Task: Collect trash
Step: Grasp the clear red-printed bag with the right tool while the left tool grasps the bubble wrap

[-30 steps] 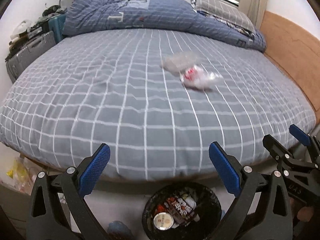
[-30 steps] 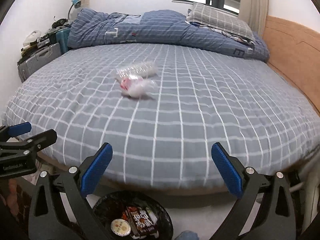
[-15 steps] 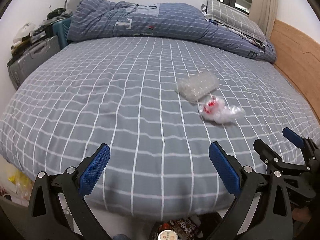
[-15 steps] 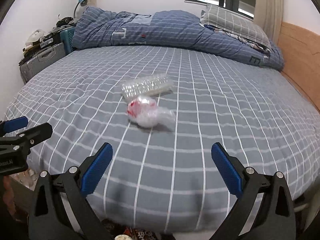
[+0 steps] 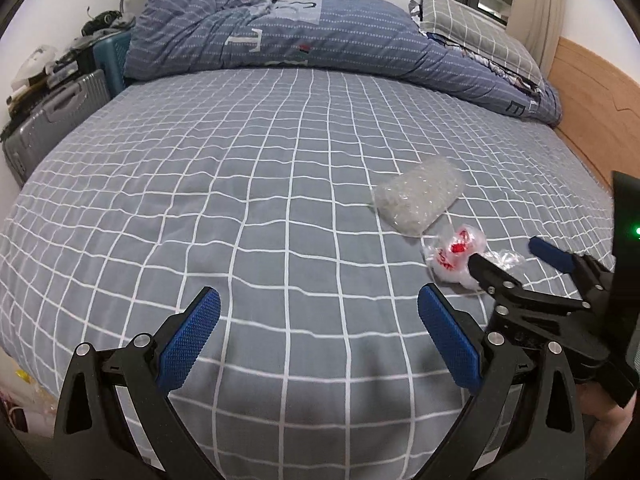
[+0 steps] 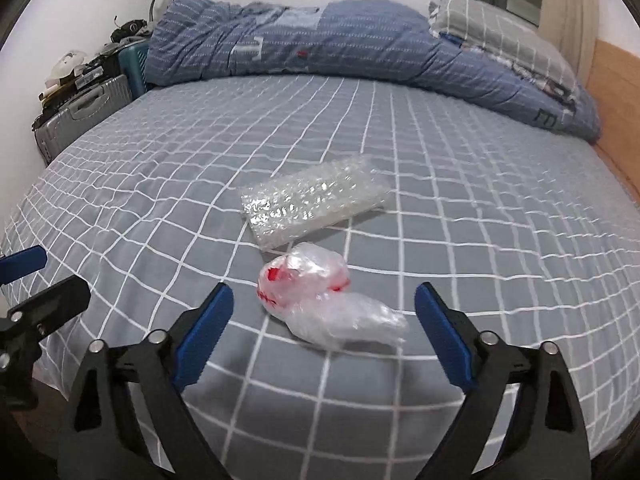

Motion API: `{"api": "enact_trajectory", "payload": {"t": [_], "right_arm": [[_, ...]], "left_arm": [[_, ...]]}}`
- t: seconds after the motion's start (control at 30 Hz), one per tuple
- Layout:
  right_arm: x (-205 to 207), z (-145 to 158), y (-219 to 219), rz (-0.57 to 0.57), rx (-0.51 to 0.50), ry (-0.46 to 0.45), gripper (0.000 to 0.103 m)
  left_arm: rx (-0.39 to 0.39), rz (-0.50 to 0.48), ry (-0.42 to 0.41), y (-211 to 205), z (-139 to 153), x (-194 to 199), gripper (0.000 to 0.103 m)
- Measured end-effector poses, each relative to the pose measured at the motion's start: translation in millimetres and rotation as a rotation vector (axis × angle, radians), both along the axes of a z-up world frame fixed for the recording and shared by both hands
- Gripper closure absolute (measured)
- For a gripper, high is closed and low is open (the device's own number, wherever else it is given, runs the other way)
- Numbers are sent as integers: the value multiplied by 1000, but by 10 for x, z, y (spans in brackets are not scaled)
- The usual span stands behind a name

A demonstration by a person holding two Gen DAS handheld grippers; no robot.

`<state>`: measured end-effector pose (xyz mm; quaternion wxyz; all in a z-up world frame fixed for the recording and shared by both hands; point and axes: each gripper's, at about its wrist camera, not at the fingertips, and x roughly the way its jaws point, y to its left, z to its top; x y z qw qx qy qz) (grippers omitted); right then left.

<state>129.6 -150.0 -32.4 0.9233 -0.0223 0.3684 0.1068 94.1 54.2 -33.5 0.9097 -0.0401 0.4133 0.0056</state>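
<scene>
My right claw (image 6: pixel 324 332) spread, jaws just been narrowing, crumpled plastic bag (image 6: pixel 320 300) between them untouched; bubble wrap (image 6: pixel 312 200) just beyond bag on bed (image 6: pixel 480 240). Left claw (image 5: pixel 318 336) spread, empty.

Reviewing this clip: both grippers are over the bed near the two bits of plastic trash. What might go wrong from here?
1. The crumpled plastic bag lies between the open right gripper fingers, whose jaws have just been closing; thin film may slip out, or bedsheet get pinched too.
2. The bubble wrap lies just behind the bag, so it may get dragged along.
3. The open left gripper is close beside; they might bump.
</scene>
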Motion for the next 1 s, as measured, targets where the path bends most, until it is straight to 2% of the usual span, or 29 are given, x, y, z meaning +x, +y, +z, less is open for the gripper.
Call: {"api": "enact_trajectory", "payload": {"t": [0.1, 0.33, 0.37, 0.53, 0.57, 0.7, 1.0], "right_arm": [[150, -98, 57, 1, -16, 40, 20], [314, -229, 46, 22, 33, 107, 48], [320, -222, 40, 21, 38, 110, 49], [312, -117, -35, 26, 40, 104, 53], [304, -55, -92, 20, 47, 90, 57], [311, 111, -374, -27, 48, 45, 57], [353, 217, -963, -114, 61, 20, 57]], "left_arm": [[-5, 3, 6, 36, -27, 77, 6], [11, 2, 21, 45, -105, 266, 6], [13, 1, 24, 36, -117, 291, 6], [20, -15, 34, -87, -164, 474, 6], [19, -21, 36, -117, -164, 516, 6], [22, -58, 26, -308, -127, 729, 6], [-12, -153, 45, -728, -184, 1300, 7]]}}
